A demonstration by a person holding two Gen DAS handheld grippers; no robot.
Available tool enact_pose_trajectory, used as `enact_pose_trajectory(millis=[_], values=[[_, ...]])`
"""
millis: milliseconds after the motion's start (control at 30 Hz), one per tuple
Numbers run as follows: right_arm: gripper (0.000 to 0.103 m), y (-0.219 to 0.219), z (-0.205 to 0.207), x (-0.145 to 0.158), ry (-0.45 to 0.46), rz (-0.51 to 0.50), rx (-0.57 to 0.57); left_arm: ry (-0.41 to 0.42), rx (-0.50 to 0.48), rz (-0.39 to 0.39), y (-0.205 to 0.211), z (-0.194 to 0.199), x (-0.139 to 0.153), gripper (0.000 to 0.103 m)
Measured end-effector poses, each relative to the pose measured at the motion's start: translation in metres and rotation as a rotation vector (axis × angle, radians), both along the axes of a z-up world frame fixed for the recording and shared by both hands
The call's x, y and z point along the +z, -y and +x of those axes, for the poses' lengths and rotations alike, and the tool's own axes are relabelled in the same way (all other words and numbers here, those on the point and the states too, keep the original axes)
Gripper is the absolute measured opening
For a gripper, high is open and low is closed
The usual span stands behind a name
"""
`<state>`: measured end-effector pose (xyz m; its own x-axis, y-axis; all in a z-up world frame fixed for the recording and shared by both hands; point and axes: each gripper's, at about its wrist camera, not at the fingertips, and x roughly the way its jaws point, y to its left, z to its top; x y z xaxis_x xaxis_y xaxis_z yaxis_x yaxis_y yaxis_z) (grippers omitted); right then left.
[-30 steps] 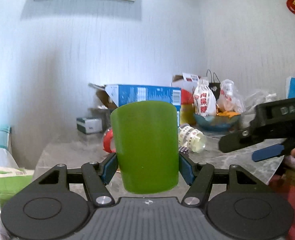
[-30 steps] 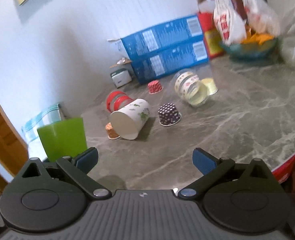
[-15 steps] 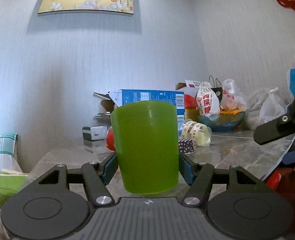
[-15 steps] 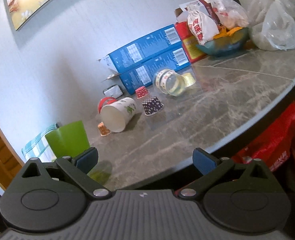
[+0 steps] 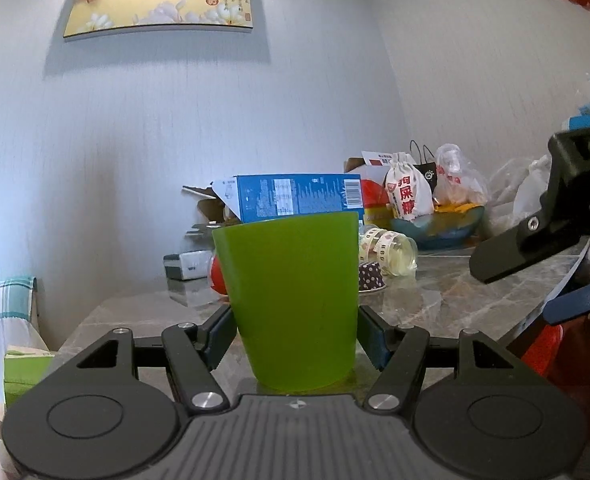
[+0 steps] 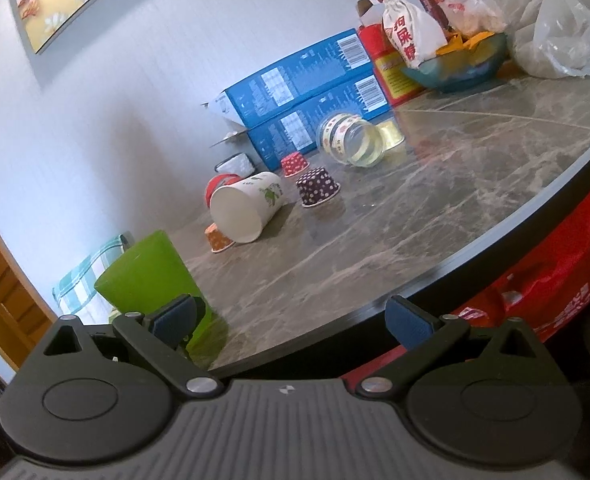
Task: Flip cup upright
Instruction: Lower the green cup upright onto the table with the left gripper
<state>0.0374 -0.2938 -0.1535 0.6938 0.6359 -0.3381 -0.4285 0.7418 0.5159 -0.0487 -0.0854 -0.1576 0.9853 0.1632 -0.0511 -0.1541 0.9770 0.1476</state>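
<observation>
A green plastic cup (image 5: pixel 293 300) stands upright, wide mouth up, at the near left corner of the marble table (image 6: pixel 435 200). My left gripper (image 5: pixel 295 336) is shut on the green cup, its blue pads (image 5: pixel 219 334) pressing both sides. The cup also shows in the right wrist view (image 6: pixel 147 276). My right gripper (image 6: pixel 291 320) is open and empty, held off the table's front edge; it shows at the right of the left wrist view (image 5: pixel 543 248). A white paper cup (image 6: pixel 247 210) lies on its side.
Small upturned patterned cups (image 6: pixel 317 187), a red one (image 6: pixel 295 164) and an orange one (image 6: pixel 219 240) sit mid-table. A glass jar (image 6: pixel 351 140) lies on its side. Blue boxes (image 6: pixel 307 100), a snack bowl (image 6: pixel 455 68) and plastic bags (image 6: pixel 563 32) line the back. A red bag (image 6: pixel 535 292) hangs below the edge.
My left gripper has come lower with the green cup, whose base now rests on the table. My right gripper has drawn back off the table's front edge.
</observation>
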Motion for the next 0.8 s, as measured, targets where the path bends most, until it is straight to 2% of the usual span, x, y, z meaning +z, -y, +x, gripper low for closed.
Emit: enact_pose_trajectory(millis=[100, 167, 200, 300, 400, 533, 667, 800], values=[[0.102, -0.001, 0.0, -0.002, -0.005, -0.002, 0.007, -0.016, -0.008, 0.022, 0.001, 0.001, -0.002, 0.074], [0.102, 0.0, 0.0, -0.002, -0.01, -0.002, 0.009, -0.036, -0.036, 0.025, 0.002, 0.0, -0.003, 0.094], [0.102, 0.0, 0.0, -0.002, -0.011, -0.002, 0.008, -0.031, -0.04, 0.031, 0.002, -0.002, -0.004, 0.096], [0.102, 0.001, 0.0, -0.002, -0.014, 0.0, 0.01, -0.042, -0.061, 0.046, 0.005, -0.005, -0.005, 0.099], [0.102, 0.001, -0.003, -0.002, -0.007, -0.007, 0.004, -0.067, -0.08, 0.026, 0.0, -0.011, -0.004, 0.101], [0.102, 0.001, -0.014, 0.004, 0.064, -0.028, -0.013, -0.109, -0.117, -0.072, -0.021, -0.038, 0.008, 0.103], [0.102, -0.012, -0.036, 0.017, 0.187, -0.155, -0.035, -0.168, -0.131, -0.166, -0.051, -0.062, 0.034, 0.103], [0.102, -0.031, -0.067, 0.034, 0.318, -0.325, -0.064, -0.277, -0.122, -0.148, -0.067, -0.069, 0.065, 0.103]])
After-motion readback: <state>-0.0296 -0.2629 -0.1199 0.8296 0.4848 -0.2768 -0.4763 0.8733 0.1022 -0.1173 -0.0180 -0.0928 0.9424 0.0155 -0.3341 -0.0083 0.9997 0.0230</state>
